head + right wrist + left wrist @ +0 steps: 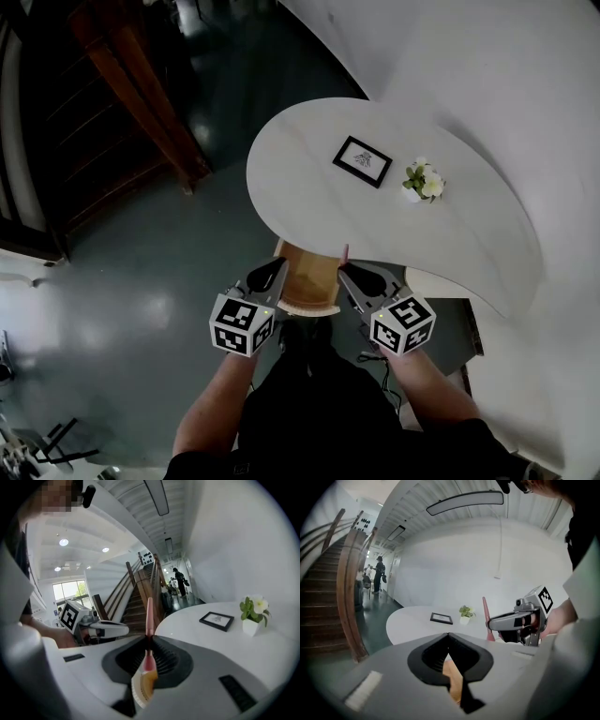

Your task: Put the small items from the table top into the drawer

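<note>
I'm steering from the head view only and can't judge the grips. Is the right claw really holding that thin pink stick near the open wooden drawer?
Observer: Yes. In the right gripper view, the right claw is shut on the thin pink stick, which stands upright out of its jaws.
Operator: And the left claw?
Observer: The left claw is shut with nothing in it. Only the open wooden drawer shows below its jaws.
Operator: Anyone nearby?
Observer: A person in dark clothes stands down the corridor, beside the wooden staircase.
</note>
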Action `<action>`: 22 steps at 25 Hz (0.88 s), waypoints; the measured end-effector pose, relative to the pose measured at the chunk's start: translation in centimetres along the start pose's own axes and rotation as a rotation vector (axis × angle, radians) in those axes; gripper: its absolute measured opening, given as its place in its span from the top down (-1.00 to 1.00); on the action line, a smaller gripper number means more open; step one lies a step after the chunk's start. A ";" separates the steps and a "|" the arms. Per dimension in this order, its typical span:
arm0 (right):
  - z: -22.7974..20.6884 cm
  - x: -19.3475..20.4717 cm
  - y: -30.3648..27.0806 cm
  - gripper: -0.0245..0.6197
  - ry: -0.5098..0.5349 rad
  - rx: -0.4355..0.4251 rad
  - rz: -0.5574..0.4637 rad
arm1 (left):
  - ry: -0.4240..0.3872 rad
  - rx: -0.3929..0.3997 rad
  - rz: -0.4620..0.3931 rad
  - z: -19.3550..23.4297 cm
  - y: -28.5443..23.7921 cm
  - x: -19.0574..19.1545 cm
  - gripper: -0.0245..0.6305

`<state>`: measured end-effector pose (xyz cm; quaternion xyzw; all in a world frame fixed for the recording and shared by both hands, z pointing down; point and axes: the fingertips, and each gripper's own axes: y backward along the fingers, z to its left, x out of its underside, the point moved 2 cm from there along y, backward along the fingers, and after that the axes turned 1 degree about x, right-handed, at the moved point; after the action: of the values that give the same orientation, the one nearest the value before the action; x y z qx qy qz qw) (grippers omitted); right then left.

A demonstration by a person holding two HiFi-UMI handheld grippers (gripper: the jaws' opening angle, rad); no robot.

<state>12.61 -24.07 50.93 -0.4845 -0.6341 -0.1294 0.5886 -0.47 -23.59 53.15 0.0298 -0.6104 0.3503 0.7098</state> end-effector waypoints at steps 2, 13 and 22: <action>-0.3 0.9 -1.0 0.79 0.008 -0.018 0.031 | 0.017 -0.015 0.006 0.6 -0.7 0.9 0.89; 0.3 6.2 -6.8 0.78 0.031 -0.105 0.186 | 0.088 -0.055 0.046 3.6 -2.1 5.7 0.89; 0.0 10.8 -10.9 0.79 0.101 -0.142 0.316 | 0.139 -0.076 0.097 6.6 -3.0 9.6 0.89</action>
<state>5.96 -24.49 64.76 -0.6111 -0.5092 -0.1040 0.5971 -4.36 -24.49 64.50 -0.0512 -0.5731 0.3621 0.7334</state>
